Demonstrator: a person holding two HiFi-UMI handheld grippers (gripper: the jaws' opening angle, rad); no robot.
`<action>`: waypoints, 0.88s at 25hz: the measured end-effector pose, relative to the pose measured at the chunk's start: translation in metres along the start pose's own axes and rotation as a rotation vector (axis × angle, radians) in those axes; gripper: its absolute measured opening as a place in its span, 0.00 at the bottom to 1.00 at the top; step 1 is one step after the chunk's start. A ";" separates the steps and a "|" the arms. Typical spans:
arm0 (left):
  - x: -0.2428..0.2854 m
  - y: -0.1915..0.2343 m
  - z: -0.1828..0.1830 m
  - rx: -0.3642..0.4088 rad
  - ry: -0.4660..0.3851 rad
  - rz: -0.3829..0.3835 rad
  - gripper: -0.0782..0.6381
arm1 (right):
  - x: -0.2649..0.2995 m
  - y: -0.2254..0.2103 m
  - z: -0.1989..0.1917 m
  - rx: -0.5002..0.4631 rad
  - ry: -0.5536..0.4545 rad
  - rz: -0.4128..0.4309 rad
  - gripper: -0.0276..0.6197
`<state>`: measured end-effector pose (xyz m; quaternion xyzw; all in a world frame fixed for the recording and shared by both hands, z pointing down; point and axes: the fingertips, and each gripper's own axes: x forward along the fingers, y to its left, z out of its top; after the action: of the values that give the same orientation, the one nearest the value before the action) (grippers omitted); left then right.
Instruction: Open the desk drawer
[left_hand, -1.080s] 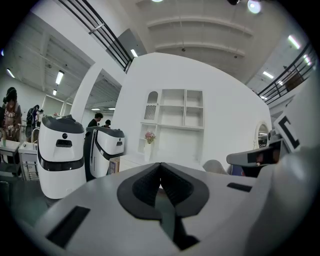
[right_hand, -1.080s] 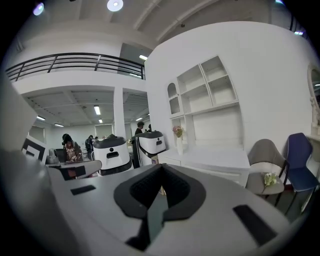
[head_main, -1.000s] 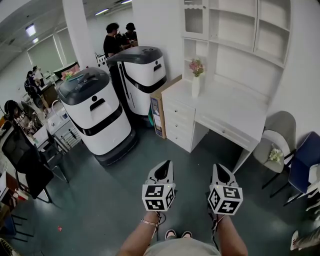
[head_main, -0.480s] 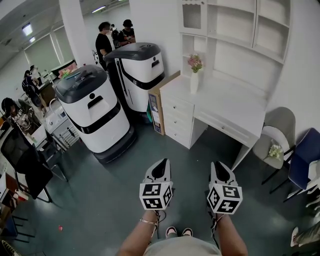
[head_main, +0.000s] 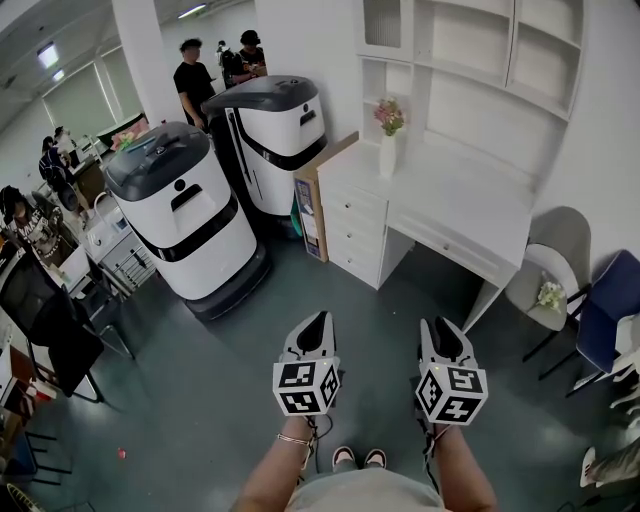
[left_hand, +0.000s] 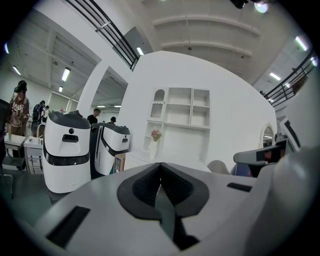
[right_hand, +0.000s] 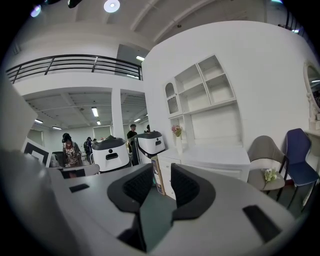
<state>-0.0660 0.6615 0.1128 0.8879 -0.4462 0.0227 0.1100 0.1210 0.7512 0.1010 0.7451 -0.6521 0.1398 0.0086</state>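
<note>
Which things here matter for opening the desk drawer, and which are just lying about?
Job: desk, drawers, left gripper shut, right gripper, jaws just opening, nothing between.
Lying about: vase, robots, chairs, box.

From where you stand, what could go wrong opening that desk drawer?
A grey chair stands by the right end of the desk; walking in might bump it.
A vase of flowers stands above the drawers; a hard tug might topple it.
The left gripper is shut; the right gripper has just been opening its jaws, empty. Reaching with the left might fail to grip.
</note>
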 end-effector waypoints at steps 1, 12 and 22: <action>0.000 0.003 0.000 0.000 0.001 0.003 0.13 | 0.001 0.001 -0.001 0.002 0.002 0.000 0.23; -0.006 0.045 0.001 0.014 0.009 0.026 0.13 | 0.019 0.026 -0.013 0.010 0.026 0.002 0.23; 0.009 0.073 -0.006 0.000 0.032 0.055 0.13 | 0.045 0.017 -0.026 0.030 0.065 -0.014 0.23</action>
<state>-0.1183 0.6130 0.1327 0.8747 -0.4687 0.0400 0.1166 0.1042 0.7104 0.1325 0.7447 -0.6441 0.1737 0.0194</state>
